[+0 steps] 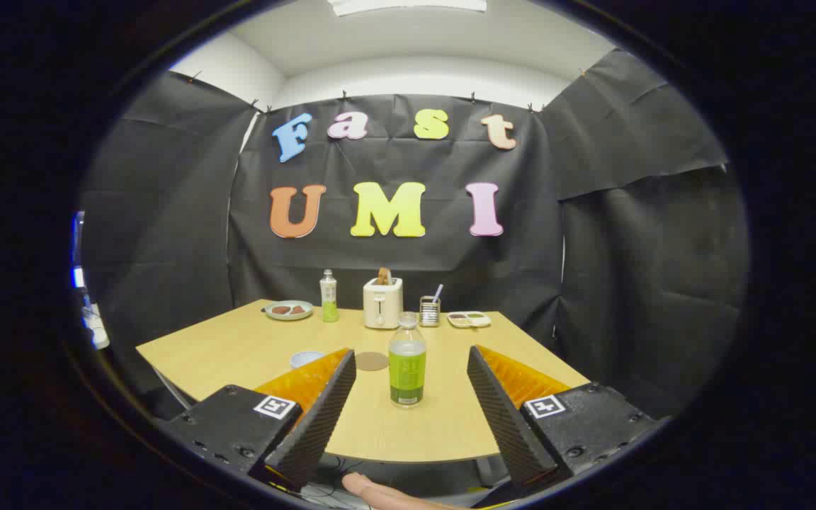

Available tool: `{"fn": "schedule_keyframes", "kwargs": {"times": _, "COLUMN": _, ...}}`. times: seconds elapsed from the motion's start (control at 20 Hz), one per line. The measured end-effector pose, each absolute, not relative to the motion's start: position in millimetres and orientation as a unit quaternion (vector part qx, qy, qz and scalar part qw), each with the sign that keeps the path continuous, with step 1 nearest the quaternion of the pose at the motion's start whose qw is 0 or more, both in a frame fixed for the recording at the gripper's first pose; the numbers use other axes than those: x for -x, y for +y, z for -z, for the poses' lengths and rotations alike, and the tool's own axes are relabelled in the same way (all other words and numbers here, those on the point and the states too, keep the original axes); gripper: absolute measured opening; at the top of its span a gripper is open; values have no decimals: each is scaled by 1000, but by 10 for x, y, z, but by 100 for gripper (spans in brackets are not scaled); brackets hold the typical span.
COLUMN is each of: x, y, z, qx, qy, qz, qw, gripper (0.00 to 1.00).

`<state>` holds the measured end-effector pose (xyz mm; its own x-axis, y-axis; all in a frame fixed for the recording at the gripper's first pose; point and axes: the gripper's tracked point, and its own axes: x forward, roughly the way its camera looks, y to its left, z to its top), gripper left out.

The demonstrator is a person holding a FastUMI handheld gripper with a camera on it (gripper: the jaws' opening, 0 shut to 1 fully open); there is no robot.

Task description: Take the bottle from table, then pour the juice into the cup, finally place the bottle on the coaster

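Note:
A clear bottle (407, 365) with green juice and a green label stands upright on the wooden table (238, 347), near its front edge. My gripper (411, 361) is open, with the bottle between the two fingers and touching neither. A light blue cup (305, 358) peeks out behind the left finger (323, 411). A round brown coaster (371, 361) lies flat just left of the bottle, beyond the left finger.
At the table's far side stand a second green-juice bottle (328, 297), a white toaster (382, 302) with bread in it, a plate (288, 310) with food, a small grater-like holder (430, 309) and a tray (469, 319). A fingertip (369, 489) shows below the table's front edge.

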<state>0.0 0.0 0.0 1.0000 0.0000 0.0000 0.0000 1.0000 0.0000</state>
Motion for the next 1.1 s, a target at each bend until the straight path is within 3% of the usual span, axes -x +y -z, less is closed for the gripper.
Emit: {"fn": "schedule_keyframes", "kwargs": {"times": 1.1, "x": -96, "y": -53, "z": 139, "qx": -22, "qy": 1, "qz": 7, "qw": 1000, "gripper": 100}}
